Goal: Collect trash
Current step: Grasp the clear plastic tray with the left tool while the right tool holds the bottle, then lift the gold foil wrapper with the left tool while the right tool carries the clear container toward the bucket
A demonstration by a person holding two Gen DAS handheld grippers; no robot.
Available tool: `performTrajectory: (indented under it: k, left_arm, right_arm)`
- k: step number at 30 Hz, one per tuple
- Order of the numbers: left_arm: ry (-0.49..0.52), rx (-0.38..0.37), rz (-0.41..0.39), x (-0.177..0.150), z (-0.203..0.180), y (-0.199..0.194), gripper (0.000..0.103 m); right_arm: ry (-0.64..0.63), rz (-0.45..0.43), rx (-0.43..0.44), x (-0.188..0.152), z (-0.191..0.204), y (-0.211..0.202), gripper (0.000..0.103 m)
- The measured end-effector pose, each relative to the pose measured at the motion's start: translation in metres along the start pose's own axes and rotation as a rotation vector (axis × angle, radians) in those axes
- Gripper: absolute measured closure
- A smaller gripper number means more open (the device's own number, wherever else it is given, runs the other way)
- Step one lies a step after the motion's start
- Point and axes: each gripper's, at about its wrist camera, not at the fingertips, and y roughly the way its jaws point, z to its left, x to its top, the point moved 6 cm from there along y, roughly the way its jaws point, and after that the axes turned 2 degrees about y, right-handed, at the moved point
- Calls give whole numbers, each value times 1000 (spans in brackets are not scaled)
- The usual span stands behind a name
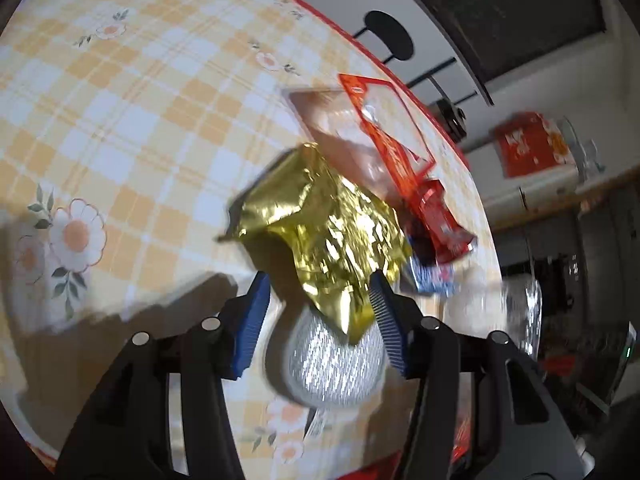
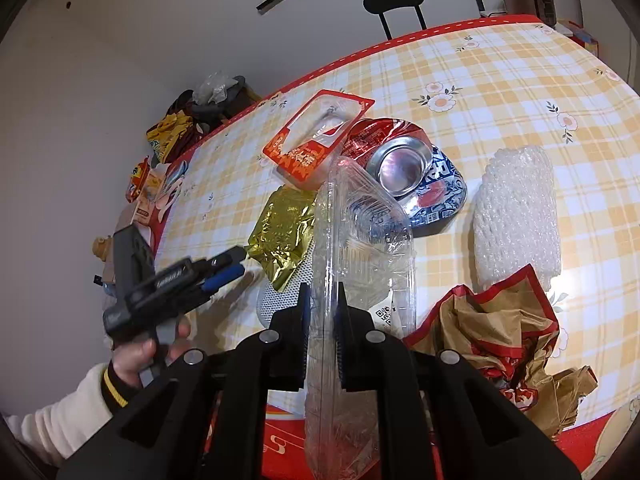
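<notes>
1. Right gripper: fingers clamped on the rim of a clear plastic clamshell box, which stands on edge between them and leans out over the bench.
2. Left gripper: fingers apart, with the lower corner of a gold foil wrapper between them. Whether the pads press on it I cannot tell; the picture is blurred. In the right wrist view this gripper sits just beside the wrapper, held by a hand in a pale sleeve.
3. Silver mesh pad lies under the wrapper's corner.
4. Other trash on the bench: red-edged blister card, crushed can, white foam netting, crumpled brown and red paper.
5. Handling, judged: wrapper is very light, thin and crinkly, likely slippery; take it by a folded corner or bunch, not a flat face.
6. Clamshell is light, springy, brittle; a rim grip suits it, though hard squeezing may crack it.
7. Can has sharp creases; grip across the flattened body.
</notes>
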Motion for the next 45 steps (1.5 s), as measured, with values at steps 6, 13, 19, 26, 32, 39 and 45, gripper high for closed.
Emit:
performTrajectory:
  k: [6,13,19,26,32,39,45]
  left_arm:
    - [-77,-9,-6,11,0,16,50]
    - [-117,2,-28,14,-3,30,47]
    - [-77,67,-51,15,-11,40,53]
    - [-48,77,-78,16,-10,25,65]
    - [28,91,-118,8,-18,-16,65]
    - [99,120,-158,-11,-23,-66,65]
    - [139,117,-207,-21,-33,-103,65]
  right_arm:
    - [-19,-2,-18,3,0,0,90]
    - [-29,0,-42,6,-3,-1,90]
    - [-26,-3,-54,8,-6,-2,90]
    - [-23,-24,-55,13,-6,-6,90]
    - [-25,-58,-56,15,-5,-12,90]
    - [-12,-101,-54,18,-4,-23,90]
    - [6,-150,-19,23,2,-37,90]
